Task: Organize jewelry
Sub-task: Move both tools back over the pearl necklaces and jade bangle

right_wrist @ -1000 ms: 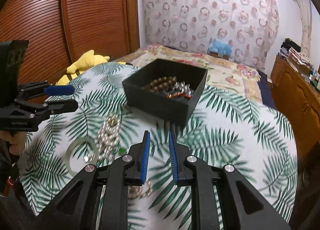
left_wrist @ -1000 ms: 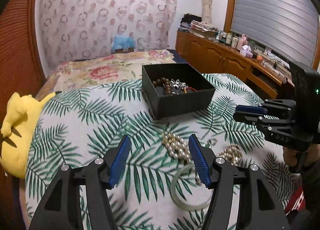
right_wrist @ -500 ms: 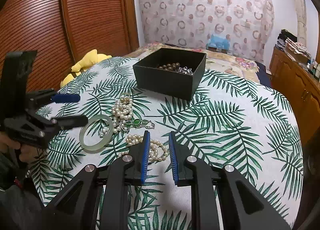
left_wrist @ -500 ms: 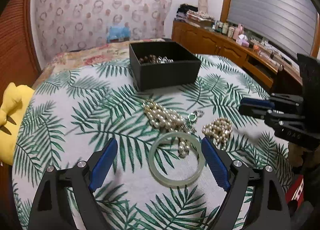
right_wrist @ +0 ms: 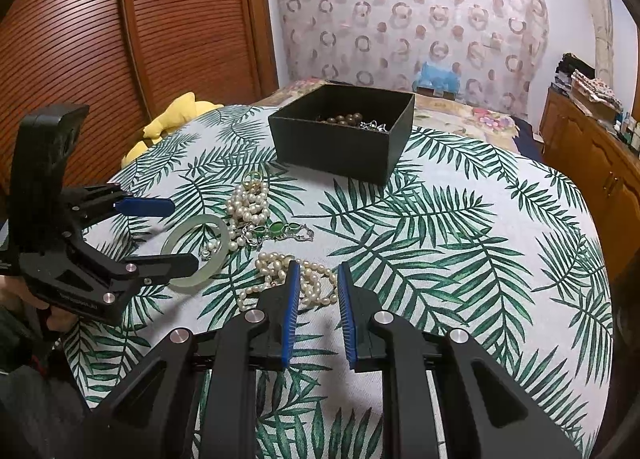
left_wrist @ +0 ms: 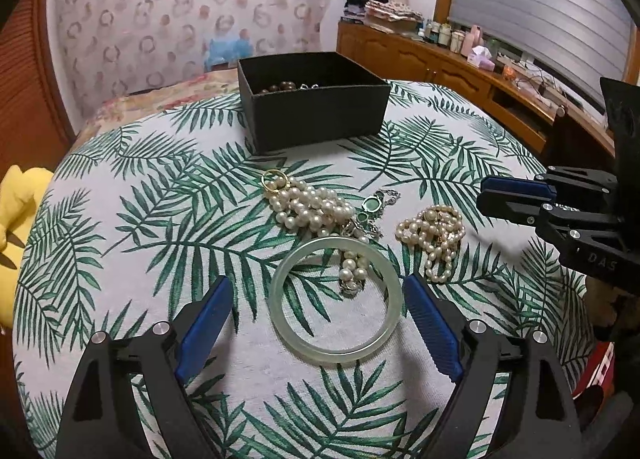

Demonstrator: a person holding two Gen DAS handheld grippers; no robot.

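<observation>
Left claw (left_wrist: pixel 316 307) spread wide, empty, straddling the jade bangle (left_wrist: pixel 335 300) lying flat on the palm-leaf tabletop (left_wrist: pixel 120 259). Right claw (right_wrist: pixel 317 301) open a narrow gap, empty, over the small pearl strand (right_wrist: pixel 296 279). Big pearl pile (left_wrist: pixel 308 207) at the bangle's 12 o'clock; black box (left_wrist: pixel 312 99) beyond, beads inside.

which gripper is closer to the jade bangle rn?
Left. The left gripper has its open jaws on either side of the bangle; the right gripper sits off to its side over a pearl strand.
</observation>
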